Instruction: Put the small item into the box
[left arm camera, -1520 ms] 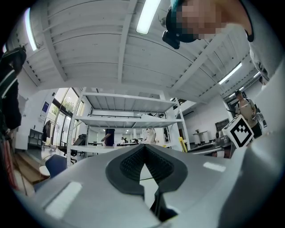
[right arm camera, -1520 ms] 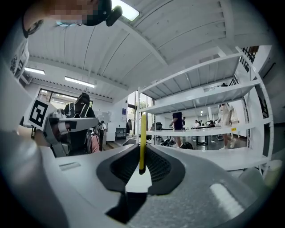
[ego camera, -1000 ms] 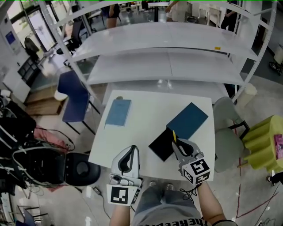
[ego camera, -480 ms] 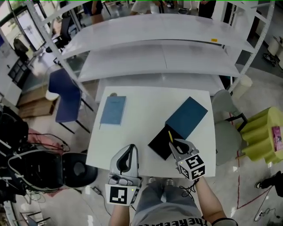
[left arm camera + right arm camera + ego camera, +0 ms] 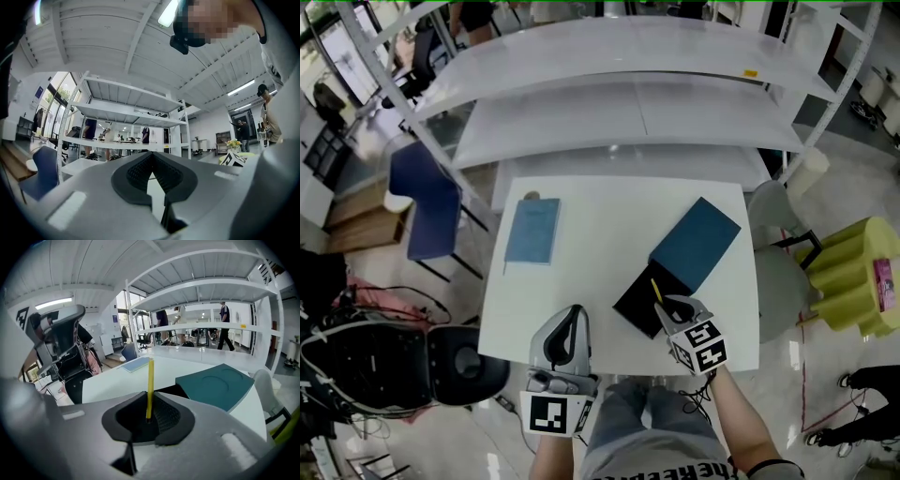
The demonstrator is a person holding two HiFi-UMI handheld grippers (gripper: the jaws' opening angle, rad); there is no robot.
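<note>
Table (image 5: 600, 234); yellow stick (image 5: 150, 380) in right tongs (image 5: 148, 419)

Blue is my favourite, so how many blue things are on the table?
2. A light blue flat notebook lies far left; a dark blue-teal flat lid lies right, beside the black box. None seems hidden.

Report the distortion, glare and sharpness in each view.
Head view: wide-angle bend bows the shelves; the white table is evenly lit. Left gripper view: heavy fisheye, dark corners, a ceiling light blown out. Right gripper view: fisheye too; the yellow stick is sharp.
</note>
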